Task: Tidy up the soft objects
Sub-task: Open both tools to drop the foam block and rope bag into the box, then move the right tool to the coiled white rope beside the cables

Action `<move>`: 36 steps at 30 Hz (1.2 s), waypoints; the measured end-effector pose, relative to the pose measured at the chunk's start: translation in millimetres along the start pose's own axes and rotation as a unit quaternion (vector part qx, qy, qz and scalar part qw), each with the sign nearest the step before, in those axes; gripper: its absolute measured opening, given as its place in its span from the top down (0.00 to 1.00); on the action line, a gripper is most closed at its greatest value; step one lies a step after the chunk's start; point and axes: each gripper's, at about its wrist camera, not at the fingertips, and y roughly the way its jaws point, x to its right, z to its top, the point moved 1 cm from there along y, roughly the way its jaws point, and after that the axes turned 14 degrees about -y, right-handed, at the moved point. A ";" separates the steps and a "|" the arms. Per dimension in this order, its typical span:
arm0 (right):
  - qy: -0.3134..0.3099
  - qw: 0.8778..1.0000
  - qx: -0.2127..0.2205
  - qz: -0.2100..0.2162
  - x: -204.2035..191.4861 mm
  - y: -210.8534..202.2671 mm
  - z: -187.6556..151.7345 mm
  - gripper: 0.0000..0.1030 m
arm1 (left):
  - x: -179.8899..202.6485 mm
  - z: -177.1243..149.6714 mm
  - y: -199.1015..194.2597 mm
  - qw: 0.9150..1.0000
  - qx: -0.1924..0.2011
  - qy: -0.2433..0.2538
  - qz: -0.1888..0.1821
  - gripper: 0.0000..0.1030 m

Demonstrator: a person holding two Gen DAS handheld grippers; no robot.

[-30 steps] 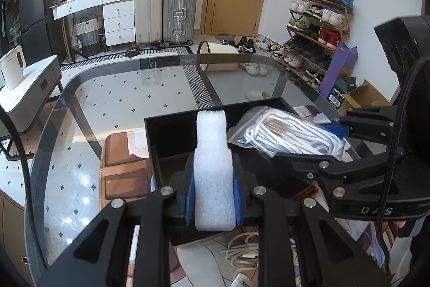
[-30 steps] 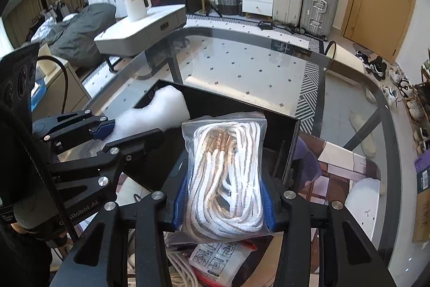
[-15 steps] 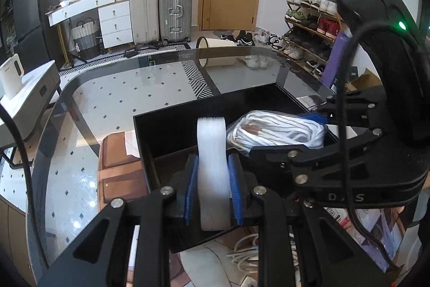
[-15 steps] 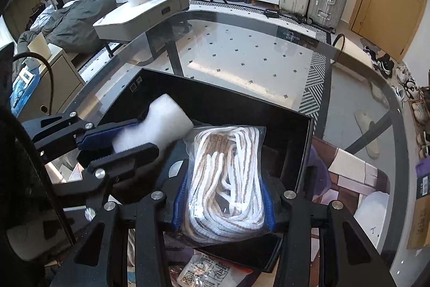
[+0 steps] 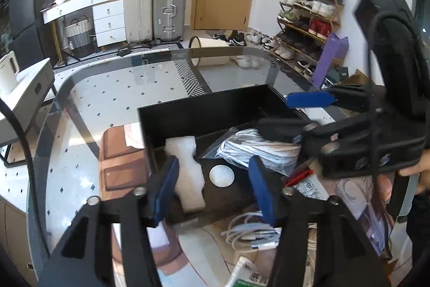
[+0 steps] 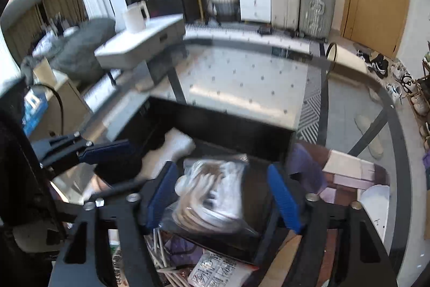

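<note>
Both grippers are now wide and hold nothing: half a second ago each one was closed on its load. Left gripper (image 5: 212, 186), at the lower middle of its frame, has let the white foam piece (image 5: 185, 174) fall into the left compartment of the black box (image 5: 204, 109). Right gripper (image 6: 223, 195) has dropped the bagged white rope (image 6: 212, 195) into the compartment beside it. I judge this step finished; cables on the table (image 5: 80, 104) remain outside.
</note>
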 end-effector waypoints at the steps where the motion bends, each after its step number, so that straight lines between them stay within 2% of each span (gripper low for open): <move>1: 0.004 1.000 0.014 -0.009 1.8 -10.7 -1.9 0.14 | 0.0 -1.1 -3.3 1.000 0.001 -0.003 0.004 0.46; 5: 0.032 0.998 0.059 -0.020 9.4 -47.1 -15.5 0.06 | 1.2 -9.2 -27.4 0.999 0.027 -0.017 0.003 0.43; 7: 0.052 0.995 0.079 -0.027 12.1 -62.8 -25.9 0.01 | 1.0 -15.8 -40.3 0.999 0.043 -0.022 0.001 0.22; 8: 0.058 0.995 0.083 -0.027 12.4 -68.8 -31.6 0.01 | -0.1 -19.3 -46.6 0.998 0.056 -0.028 0.005 0.02; 9: 0.060 0.994 0.085 -0.028 15.2 -75.1 -40.2 0.01 | -2.2 -22.6 -53.4 0.997 0.075 -0.034 0.009 0.00; 11: 0.058 0.994 0.088 -0.033 10.0 -83.1 -50.1 0.01 | -5.3 -30.0 -61.5 0.995 0.091 -0.041 0.008 0.00; 16: 0.047 0.994 0.091 -0.037 -7.9 -96.4 -73.2 0.01 | -13.7 -41.3 -67.1 0.993 0.097 -0.060 0.014 0.00; 24: 0.041 0.994 0.097 -0.030 -35.7 -107.8 -94.2 0.01 | -17.8 -61.0 -81.0 0.992 0.114 -0.055 0.028 0.00; 31: 0.053 0.996 0.072 -0.028 -50.2 -109.2 -109.9 0.01 | -11.1 -72.4 -93.9 0.991 0.128 -0.031 0.039 0.00; 36: 0.058 0.997 0.045 -0.026 -57.4 -99.7 -121.9 0.01 | -7.6 -83.2 -92.5 0.993 0.116 -0.021 0.031 0.00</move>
